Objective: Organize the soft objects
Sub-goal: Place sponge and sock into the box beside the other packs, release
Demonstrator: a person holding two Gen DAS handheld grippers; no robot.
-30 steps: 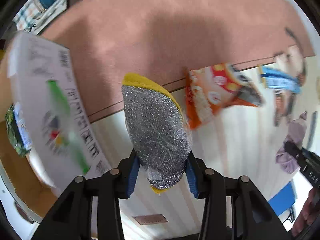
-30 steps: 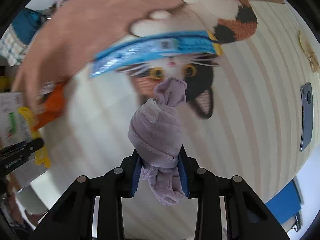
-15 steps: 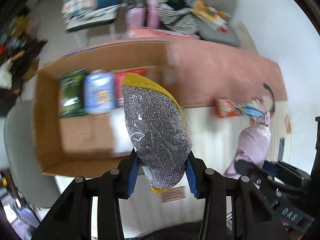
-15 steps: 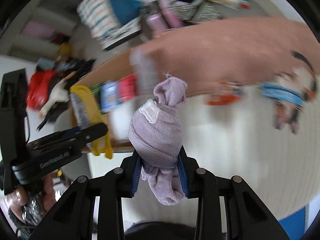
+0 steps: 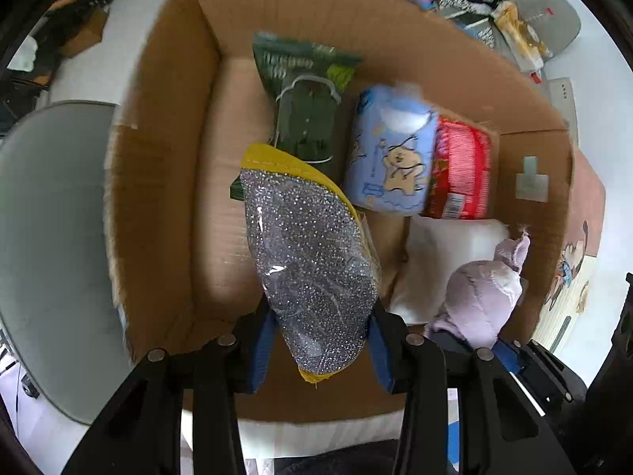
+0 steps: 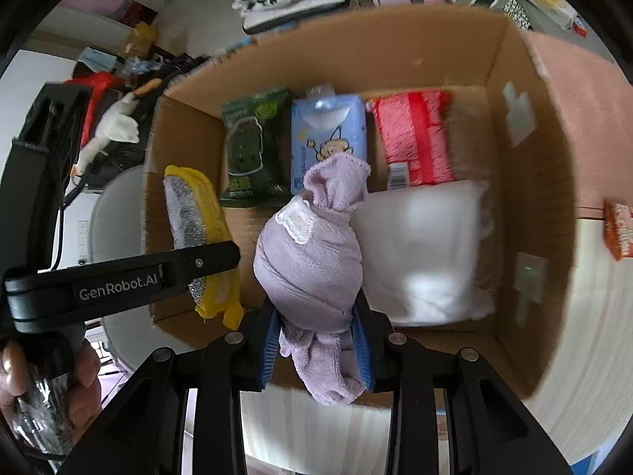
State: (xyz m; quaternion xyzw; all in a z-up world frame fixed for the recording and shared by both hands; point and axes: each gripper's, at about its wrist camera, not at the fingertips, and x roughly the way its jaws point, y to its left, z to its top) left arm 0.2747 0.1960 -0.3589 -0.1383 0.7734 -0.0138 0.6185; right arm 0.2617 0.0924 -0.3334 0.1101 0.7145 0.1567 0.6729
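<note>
My left gripper [image 5: 320, 340] was clamped on the silver-and-yellow scouring pad [image 5: 312, 269] at frame centre | my right gripper [image 6: 316, 348] pinched the rolled lilac sock [image 6: 312, 261] | both hung over the cardboard box [image 6: 526, 261] | green [image 6: 253, 146], blue [image 6: 328, 134], red packs [image 6: 415, 138] lined its upper part.

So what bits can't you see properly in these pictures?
- Green pack, left wrist view: its near end is hidden behind the sponge.
- Blue pack, right wrist view: its near end is covered by the sock.
- White bag, both views: blurred and glaring, contents unreadable.
- Box floor under the sponge and sock: hidden in both views.
</note>
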